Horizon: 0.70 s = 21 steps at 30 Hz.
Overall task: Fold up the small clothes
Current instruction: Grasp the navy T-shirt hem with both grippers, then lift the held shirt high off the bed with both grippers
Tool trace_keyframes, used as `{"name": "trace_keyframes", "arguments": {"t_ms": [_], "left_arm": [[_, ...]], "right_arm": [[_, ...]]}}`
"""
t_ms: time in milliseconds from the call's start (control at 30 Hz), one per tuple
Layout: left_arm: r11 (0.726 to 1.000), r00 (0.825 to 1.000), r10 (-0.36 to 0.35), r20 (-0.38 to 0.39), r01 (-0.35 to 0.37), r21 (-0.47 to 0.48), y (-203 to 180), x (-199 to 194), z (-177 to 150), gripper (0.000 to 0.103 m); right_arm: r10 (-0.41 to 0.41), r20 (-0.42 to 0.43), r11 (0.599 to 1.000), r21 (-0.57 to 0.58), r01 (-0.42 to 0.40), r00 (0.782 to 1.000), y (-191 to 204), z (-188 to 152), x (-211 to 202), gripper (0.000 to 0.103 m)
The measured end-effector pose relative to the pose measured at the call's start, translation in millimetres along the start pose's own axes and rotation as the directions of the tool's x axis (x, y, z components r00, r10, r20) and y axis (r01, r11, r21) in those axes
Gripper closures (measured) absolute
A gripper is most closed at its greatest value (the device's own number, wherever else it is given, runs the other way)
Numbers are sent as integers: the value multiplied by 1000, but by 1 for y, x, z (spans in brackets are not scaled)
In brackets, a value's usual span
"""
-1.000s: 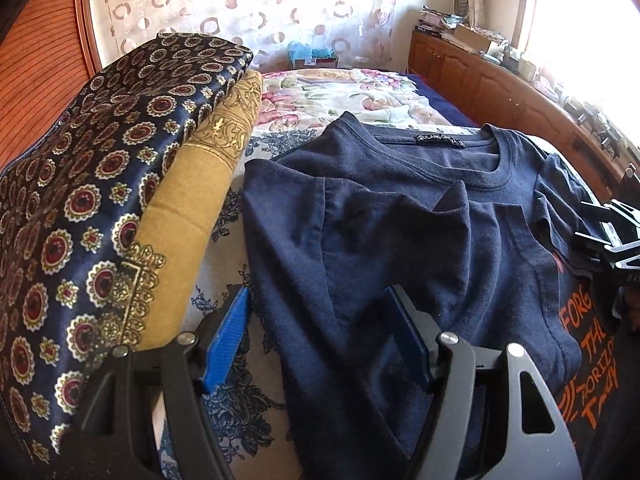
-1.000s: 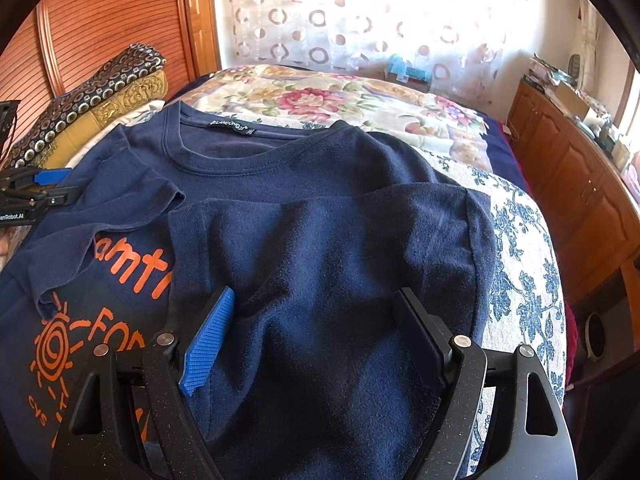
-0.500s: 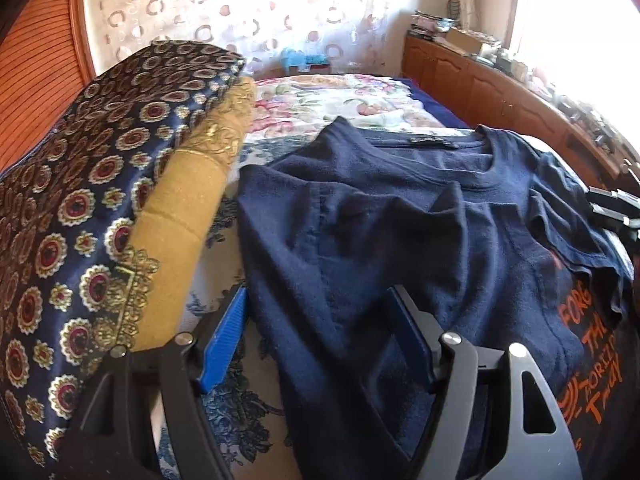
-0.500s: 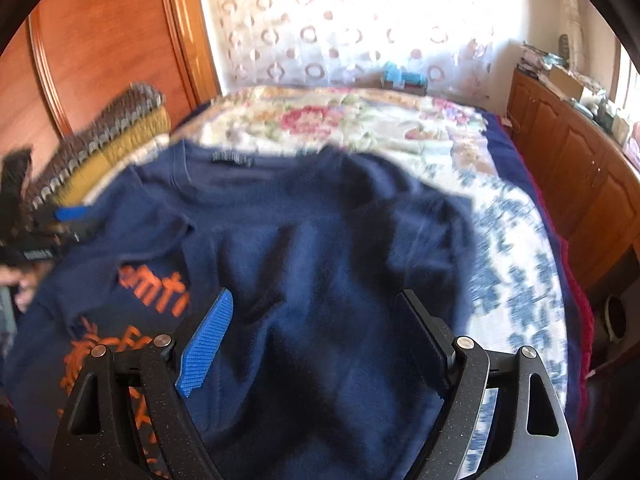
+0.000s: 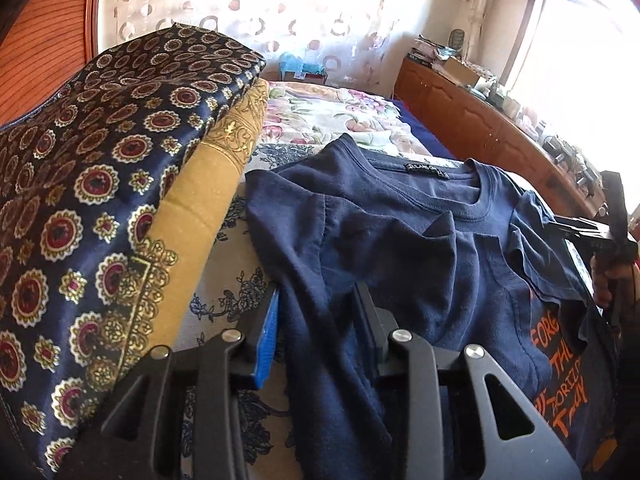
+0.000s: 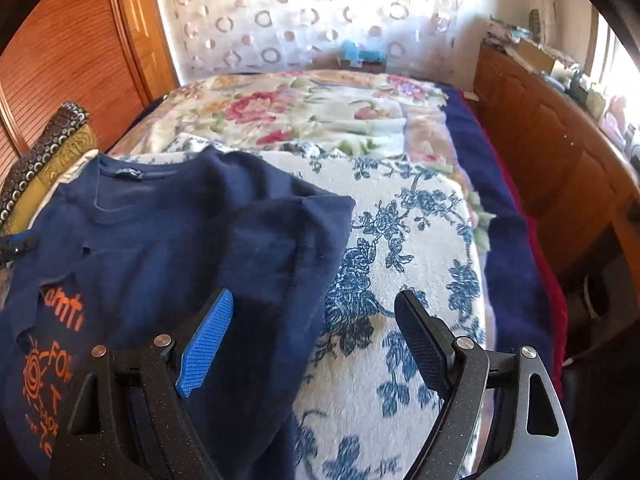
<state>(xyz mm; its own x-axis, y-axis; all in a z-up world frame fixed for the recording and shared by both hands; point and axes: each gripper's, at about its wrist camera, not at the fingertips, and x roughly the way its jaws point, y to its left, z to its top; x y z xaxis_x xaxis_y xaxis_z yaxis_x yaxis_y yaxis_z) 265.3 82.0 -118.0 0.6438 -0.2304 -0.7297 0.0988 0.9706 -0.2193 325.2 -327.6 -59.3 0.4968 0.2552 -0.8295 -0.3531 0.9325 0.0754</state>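
A navy T-shirt [image 5: 420, 240] with orange print lies on the bed, both sides folded inward over the chest. It also shows in the right wrist view [image 6: 180, 240]. My left gripper [image 5: 316, 320] straddles the shirt's left folded edge, its jaws narrowed but with a gap, the cloth between them. My right gripper [image 6: 316, 332] is open and empty over the shirt's right edge and the bedspread. The right gripper also shows at the right edge of the left wrist view [image 5: 604, 236].
A blue-floral white bedspread [image 6: 400, 260] covers the bed. Folded patterned blankets [image 5: 100, 200] are stacked along the left side. A wooden cabinet [image 6: 560, 152] runs along the right. A curtain [image 6: 320, 12] hangs behind the bed.
My left gripper's jaws have narrowed around the shirt's left edge. My right gripper has swung to the right, from over the shirt to over its right edge and the bedspread.
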Motion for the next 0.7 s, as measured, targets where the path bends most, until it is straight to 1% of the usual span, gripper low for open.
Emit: {"name": "trace_keyframes", "arguments": {"t_ms": [33,67,133,167,200,233,267,300,333,367,400,467,567,700], "left_arm": [[1000,1000,-22,3,22,8,-1,-1,0,90],[999,999,-33,11,33,13,-1,-3,-1,94],[999,1000,-19,24,18,30,-5,-5,0,97],[999,999,-24,41,23,39,-7,-8,0,100],[999,999,-30,45,28,42,-9,-10,1,100],[998,998,-35,56,32,46,-12,-14,1,100],[998,996,-40,84,36,48,-14,-20,2,101],[998,993,-50,106,45,50,-16,-26,1,101],[997,989,-63,130,56,57,-21,-35,1,101],[996,986,-63,152,54,68,-27,-44,0,102],[996,983,-64,171,51,79,-30,-52,-1,102],[993,972,-76,223,54,105,-41,-75,-5,102],[991,956,-94,277,63,119,-48,-106,-8,102],[988,932,-117,343,75,134,-51,-156,-27,102]], "right_arm": [[-1,8,1000,-6,1,1000,0,1,2,23],[1,10,1000,-15,-1,1000,1,2,2,28],[21,10,999,-30,-21,1000,4,5,2,32],[25,8,999,-39,-25,1000,7,7,4,35],[20,6,999,-49,-19,1000,9,9,5,39],[4,7,997,-72,-4,1000,14,11,7,53],[6,8,996,-85,-5,1000,17,10,6,71],[26,3,995,-92,-26,1000,20,11,6,81],[20,2,995,-97,-20,1000,25,12,5,97],[-21,18,994,-104,23,1000,31,12,2,98],[-34,37,994,-106,37,999,36,12,-2,98],[-20,90,994,-103,30,996,45,11,-18,98],[-9,186,995,-98,28,983,56,7,-54,99],[8,263,996,-93,18,965,64,-8,-102,99]]}}
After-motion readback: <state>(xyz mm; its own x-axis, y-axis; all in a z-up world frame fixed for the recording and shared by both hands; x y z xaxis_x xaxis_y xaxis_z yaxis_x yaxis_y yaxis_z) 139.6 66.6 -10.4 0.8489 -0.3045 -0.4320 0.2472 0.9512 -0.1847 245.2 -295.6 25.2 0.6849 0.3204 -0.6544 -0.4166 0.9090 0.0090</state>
